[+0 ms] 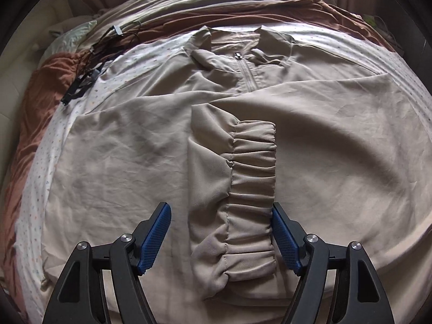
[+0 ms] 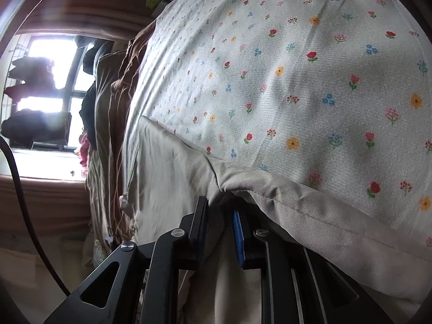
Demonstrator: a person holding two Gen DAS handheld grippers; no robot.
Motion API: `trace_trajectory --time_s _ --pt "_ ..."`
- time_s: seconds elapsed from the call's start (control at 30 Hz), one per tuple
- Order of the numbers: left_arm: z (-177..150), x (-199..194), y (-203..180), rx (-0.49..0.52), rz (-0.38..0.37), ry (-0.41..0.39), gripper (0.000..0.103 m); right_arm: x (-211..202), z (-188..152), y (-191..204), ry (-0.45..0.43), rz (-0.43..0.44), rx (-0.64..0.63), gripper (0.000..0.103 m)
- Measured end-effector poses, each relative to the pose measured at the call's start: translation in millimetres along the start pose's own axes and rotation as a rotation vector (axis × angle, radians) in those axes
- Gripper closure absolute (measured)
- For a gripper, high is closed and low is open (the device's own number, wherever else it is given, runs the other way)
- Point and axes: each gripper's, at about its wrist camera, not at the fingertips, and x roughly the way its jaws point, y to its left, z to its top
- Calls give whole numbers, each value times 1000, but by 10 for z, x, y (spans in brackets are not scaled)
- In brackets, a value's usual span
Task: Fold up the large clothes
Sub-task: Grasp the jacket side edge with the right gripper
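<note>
A large beige zip-up jacket [image 1: 324, 140] lies spread face up on the bed, collar and zipper [image 1: 248, 75] at the far side. One sleeve is folded over the body, its gathered elastic cuff [image 1: 253, 189] pointing at me. My left gripper [image 1: 220, 221] is open, its blue pads on either side of the cuff. In the right wrist view my right gripper [image 2: 220, 216] is nearly shut on the jacket's beige hem edge [image 2: 297, 210], which drapes over the fingers.
The bed has a white floral sheet [image 2: 297, 67], also at the left in the left wrist view [image 1: 40, 175]. A brown blanket [image 1: 51, 81] and black cables [image 1: 89, 73] lie at the far left. A window [image 2: 51, 94] with dark hanging clothes is beyond the bed.
</note>
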Motion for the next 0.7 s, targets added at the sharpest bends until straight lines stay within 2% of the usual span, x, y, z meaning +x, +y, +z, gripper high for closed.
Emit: trace_trajectory --time_s 0.1,0.23,0.33,0.5,0.53,0.63,0.7 --pt "0 -84 278 -32 21 -19 27 -8 -11 -6 -5 -3 -1 84" --pt "13 -172 664 -97 88 -33 27 -8 -29 -4 -8 -2 3 84" --pt "-6 -174 872 -132 77 -20 29 -16 -38 -25 -6 4 12 84" --pt "-124 -135 979 -129 58 8 29 -52 -105 19 9 12 -15 84" --pt "-167 -146 1018 -141 52 8 29 -70 -128 40 15 13 -25 82" --pt "-318 -287 1147 -191 -18 -18 29 -159 -201 73 18 13 -59 60" --pt "-411 -431 1212 -205 -40 -43 29 -209 -227 84 27 6 -87 59"
